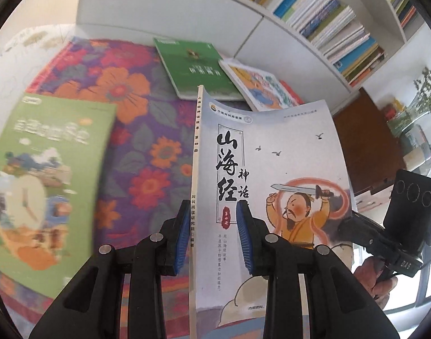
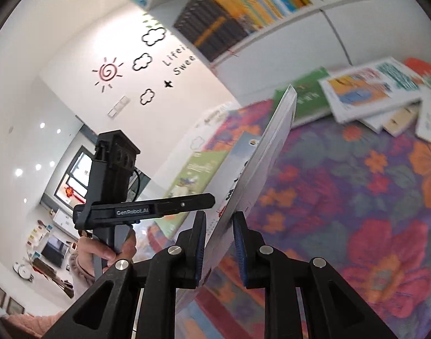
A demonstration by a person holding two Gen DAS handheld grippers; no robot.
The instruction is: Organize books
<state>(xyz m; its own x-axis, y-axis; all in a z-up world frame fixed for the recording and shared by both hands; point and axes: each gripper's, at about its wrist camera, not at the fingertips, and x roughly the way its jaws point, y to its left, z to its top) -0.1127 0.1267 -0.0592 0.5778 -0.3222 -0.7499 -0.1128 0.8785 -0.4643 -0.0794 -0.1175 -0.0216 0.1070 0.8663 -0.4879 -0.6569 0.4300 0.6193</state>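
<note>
Books are the job here, and one pale grey picture book [image 1: 272,169] is up off the surface, held between both grippers. The left gripper [image 1: 212,236] has its blue-padded fingers [image 1: 243,237] closed on the lower part of the book near the spine, one pad on the front cover and the other behind the spine edge. The right gripper [image 2: 219,247] pinches the same book [image 2: 260,163] at its lower edge, its jaws drawn in tight with the thin book running edge-on between the pads [image 2: 239,251]. The book stands roughly upright, its cover bowed a little, with a sword-waving cartoon figure on the front.

In the left wrist view the other gripper's black body shows past the book's right edge, with the person's hand [image 1: 376,279] on its handle. In the right wrist view the person's other hand [image 2: 113,251] grips the left tool's handle.

Below lies a flowered cloth [image 1: 136,130]. On it, to the left, rests a light green book [image 1: 43,186], blurred. Farther back lie a dark green book [image 1: 198,67] and, overlapping its right edge, an orange and blue picture book [image 1: 260,87]. Behind them runs a white bookshelf [image 1: 322,25] packed with books.
</note>
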